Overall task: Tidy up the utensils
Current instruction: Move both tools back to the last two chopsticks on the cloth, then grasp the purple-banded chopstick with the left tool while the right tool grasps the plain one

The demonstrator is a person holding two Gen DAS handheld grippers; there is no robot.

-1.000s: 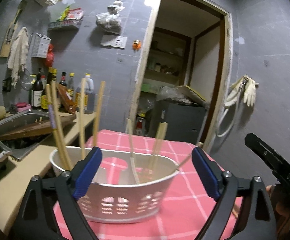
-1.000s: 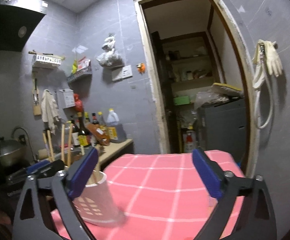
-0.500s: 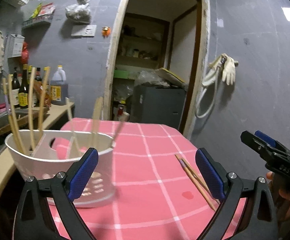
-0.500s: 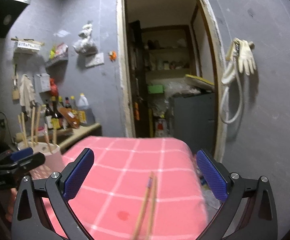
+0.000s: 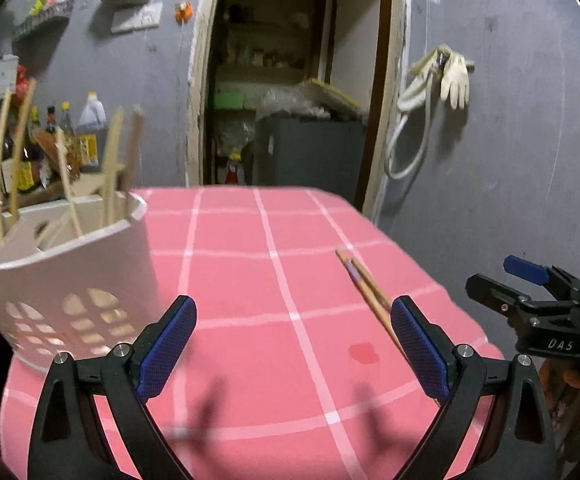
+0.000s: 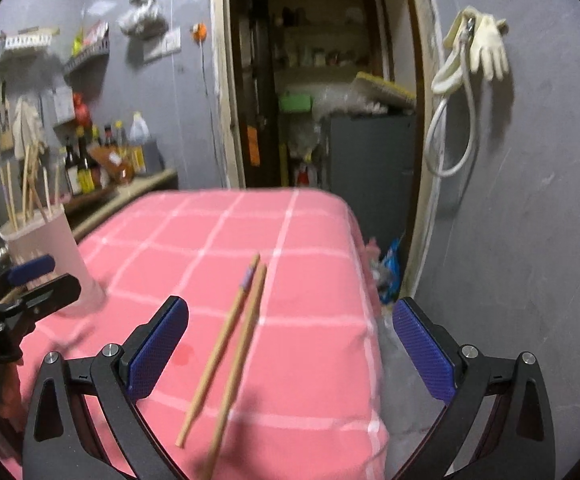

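Observation:
Two wooden chopsticks (image 6: 231,340) lie side by side on the pink checked tablecloth (image 6: 310,264), one with a purple band near its far end. My right gripper (image 6: 290,348) hovers open over them with nothing between its fingers. The same chopsticks (image 5: 366,292) show at the right of the left wrist view, partly hidden behind my right blue pad. A white perforated holder (image 5: 69,276) with several chopsticks standing in it sits at the table's left. My left gripper (image 5: 294,348) is open and empty, to the right of the holder (image 6: 45,248).
The table's right edge drops off near the grey wall, where gloves and a hose (image 6: 470,64) hang. An open doorway (image 5: 290,80) with a dark cabinet lies beyond the table. Bottles (image 6: 101,156) stand on a counter at the left. A small red stain (image 5: 364,354) marks the cloth.
Both grippers have swung right, away from the holder. The holder has slid to the left of both views and the two loose chopsticks have come into view under my right gripper.

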